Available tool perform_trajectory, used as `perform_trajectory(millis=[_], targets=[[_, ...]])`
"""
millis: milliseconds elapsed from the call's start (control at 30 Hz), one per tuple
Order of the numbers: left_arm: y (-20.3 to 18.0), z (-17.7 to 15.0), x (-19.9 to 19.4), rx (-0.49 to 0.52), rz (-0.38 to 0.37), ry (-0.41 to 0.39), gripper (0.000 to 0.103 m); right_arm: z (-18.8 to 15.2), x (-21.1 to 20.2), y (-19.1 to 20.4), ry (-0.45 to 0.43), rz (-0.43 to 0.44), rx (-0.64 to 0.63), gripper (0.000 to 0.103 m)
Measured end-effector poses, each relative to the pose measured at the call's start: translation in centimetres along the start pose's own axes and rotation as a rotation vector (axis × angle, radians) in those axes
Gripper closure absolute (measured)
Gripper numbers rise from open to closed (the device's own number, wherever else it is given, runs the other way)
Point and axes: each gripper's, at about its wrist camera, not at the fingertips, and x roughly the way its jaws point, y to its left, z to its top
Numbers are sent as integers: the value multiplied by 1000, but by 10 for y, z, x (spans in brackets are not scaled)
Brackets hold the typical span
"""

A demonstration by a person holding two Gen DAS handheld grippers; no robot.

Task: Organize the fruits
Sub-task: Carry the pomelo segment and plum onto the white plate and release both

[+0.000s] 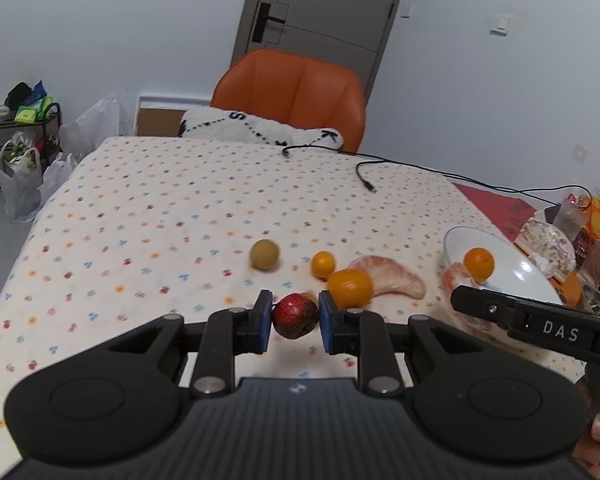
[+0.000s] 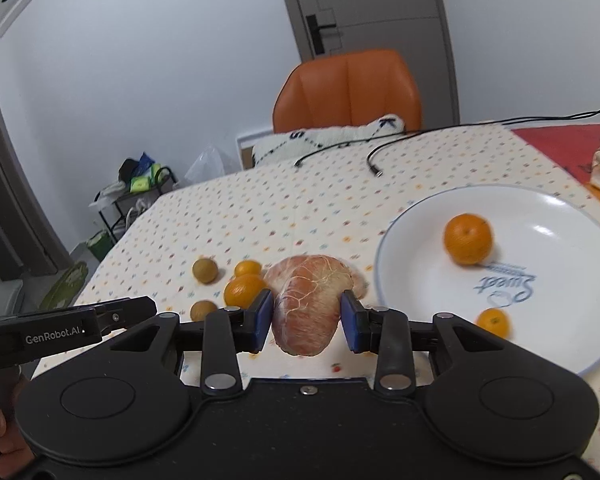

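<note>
The counter point(image 1: 160, 208), under a cloth dotted with small coloured flowers, fills the middle of both views. An orange chair point(image 1: 296, 96) stands at its far edge, upper centre of the frame, with a white fleecy cushion point(image 1: 260, 126) on its seat.

At the right of the right wrist view sits a white plate point(image 2: 560, 220) with blue lettering; on it lie a mandarin point(image 2: 468, 238) near its middle and a smaller orange fruit point(image 2: 494, 322) by its lower rim.

The right claw point(image 2: 306, 316) is clenched on a peeled pomelo segment point(image 2: 306, 312), pink and veined, held in the lower centre just left of the plate — a second pomelo segment point(image 1: 392, 278) lies on the cloth behind it.

The left claw point(image 1: 294, 316) grasps a dark red fruit point(image 1: 294, 315), speckled, in the lower centre of the left wrist view. Just beyond it rest a larger mandarin point(image 1: 350, 288) and a small kumquat point(image 1: 323, 264), nearly touching — and further left a tan-green round fruit point(image 1: 265, 255), apart from the rest. Two black cables point(image 1: 400, 164) trail across the far right of the cloth.
</note>
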Motion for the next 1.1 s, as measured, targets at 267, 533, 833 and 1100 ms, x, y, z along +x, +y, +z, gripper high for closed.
perform_trajectory(millis=[267, 533, 833, 1100], targets=[[-24, 6, 2, 26, -37, -10, 80, 5, -20, -22, -39, -54, 21, 68], [-51, 11, 11, 56, -79, -8, 80, 9, -34, -51, -64, -111, 42, 68], [-77, 15, 23, 80, -114, -2, 80, 9, -47, -79, -77, -161, 65, 68], [-103, 15, 34, 109, -146, 7, 80, 5, -53, -101, -79, -190, 91, 68]])
